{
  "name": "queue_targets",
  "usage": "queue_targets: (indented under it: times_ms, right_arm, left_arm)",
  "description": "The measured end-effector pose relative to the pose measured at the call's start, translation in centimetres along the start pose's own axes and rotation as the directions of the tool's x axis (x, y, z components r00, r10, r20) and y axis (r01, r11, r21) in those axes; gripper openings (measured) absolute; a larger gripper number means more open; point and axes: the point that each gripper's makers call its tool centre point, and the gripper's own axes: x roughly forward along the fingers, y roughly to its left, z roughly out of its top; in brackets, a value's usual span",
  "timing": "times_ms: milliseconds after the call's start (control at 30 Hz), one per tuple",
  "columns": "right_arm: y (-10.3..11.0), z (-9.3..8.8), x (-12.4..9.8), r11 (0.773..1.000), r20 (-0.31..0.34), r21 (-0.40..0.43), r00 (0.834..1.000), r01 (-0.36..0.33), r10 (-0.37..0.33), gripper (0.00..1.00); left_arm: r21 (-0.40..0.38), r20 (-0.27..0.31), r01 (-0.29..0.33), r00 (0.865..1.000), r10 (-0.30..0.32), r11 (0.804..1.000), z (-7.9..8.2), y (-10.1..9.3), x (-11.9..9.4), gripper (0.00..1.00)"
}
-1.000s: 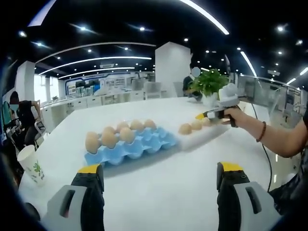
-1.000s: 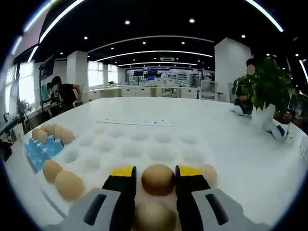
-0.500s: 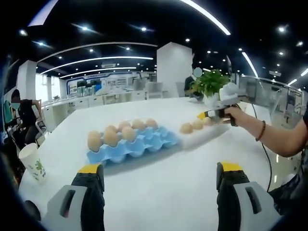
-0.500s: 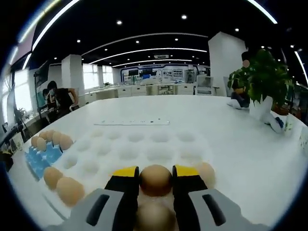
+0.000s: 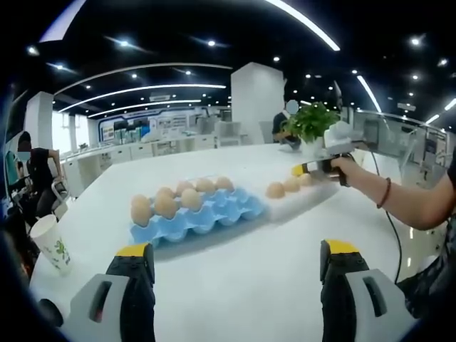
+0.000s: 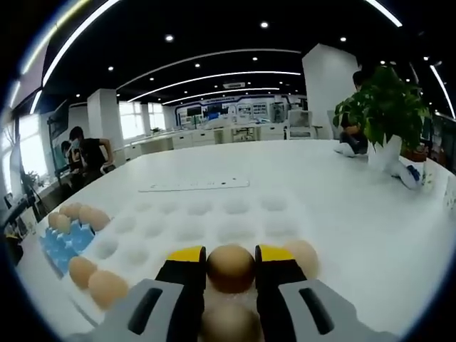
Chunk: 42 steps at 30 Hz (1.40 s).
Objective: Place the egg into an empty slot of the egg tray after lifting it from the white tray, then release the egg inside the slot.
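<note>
The white desk [image 5: 235, 271] carries everything, reaching back to a potted plant [image 6: 381, 107] at its far side. On it the white tray [image 6: 214, 221] lies beside the blue egg tray [image 5: 206, 214]. The blue tray holds eggs along its back row and left end, and its near slots look empty. A paper cup [image 5: 51, 246] stands at the desk's left edge.

The right tongs [image 6: 231, 267] are clenched on the egg [image 6: 230, 265], their yellow-tipped jaws pressing its sides. Half a second ago the grip looked the same, but one second ago the jaws stood a little wider around the egg. Since then the white tray's dimples have sunk slightly lower in the right gripper view, which suggests the lift is just starting, although the egg may yet sit in its dimple. Other eggs remain on the white tray, one just right of the jaws.

The left tongs [image 5: 235, 285] stay released and idle, jaws wide apart above bare desk. The carry to an empty blue slot comes next.
</note>
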Motion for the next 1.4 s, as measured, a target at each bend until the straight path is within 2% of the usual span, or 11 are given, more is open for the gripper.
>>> queue_targets:
  times_ms: [100, 300, 667, 1067, 1400]
  right_arm:
    - [-0.1, 0.6, -0.3, 1.0, 0.028, 0.027, 1.0, -0.009, 0.009, 0.27]
    - [0.3, 1.9, -1.0, 0.999, 0.081, 0.027, 0.996, -0.028, 0.026, 0.27]
    - [1.5, 2.6, -1.3, 0.998, 0.107, 0.015, 0.993, -0.054, 0.052, 0.27]
    - [4.5, 2.7, -1.5, 0.992, 0.107, 0.01, 0.987, -0.122, 0.121, 0.27]
    - [8.7, 2.8, -1.7, 0.978, 0.093, -0.06, 0.974, -0.202, 0.207, 0.27]
  left_arm:
    - [0.0, 0.003, 0.001, 1.0, -0.001, 1.0, 0.1, 0.0, 0.0, 0.99]
    - [0.004, 0.006, 0.013, 1.0, -0.013, 1.0, 0.3, -0.5, 0.3, 0.99]
    - [0.008, -0.001, 0.015, 1.0, -0.015, 1.0, 0.2, -0.6, 0.3, 0.98]
    - [0.006, 0.003, 0.011, 1.0, -0.011, 1.0, 0.3, -0.4, 0.1, 0.98]
    - [0.009, 0.003, 0.024, 1.0, -0.024, 1.0, 0.3, -0.8, 0.3, 0.99]
